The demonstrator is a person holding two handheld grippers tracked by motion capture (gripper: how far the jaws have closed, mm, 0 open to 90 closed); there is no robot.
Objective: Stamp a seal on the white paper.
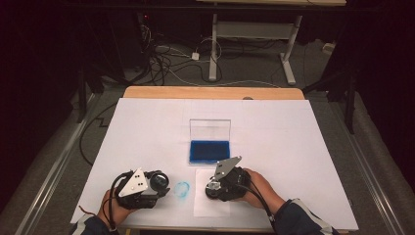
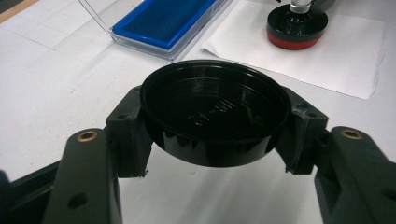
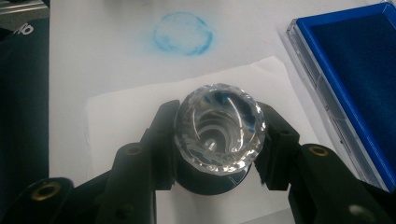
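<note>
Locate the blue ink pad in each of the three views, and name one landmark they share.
High view: blue ink pad at the table's middle, in its open clear case.
Left gripper view: blue ink pad at the top, left of centre.
Right gripper view: blue ink pad along the right edge.
Shared landmark: the white paper sheet lying next to the pad.

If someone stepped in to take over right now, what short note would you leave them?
Left gripper: shut on the round black plastic cap, held above the table.
Right gripper: shut on the clear faceted-knob stamp, which stands on the white paper sheet.
Open blue ink pad sits just behind the sheet.
Done: cap off; a round blue smudge lies on the table cover.
Probably left: lift the stamp, check the print, recap.
</note>
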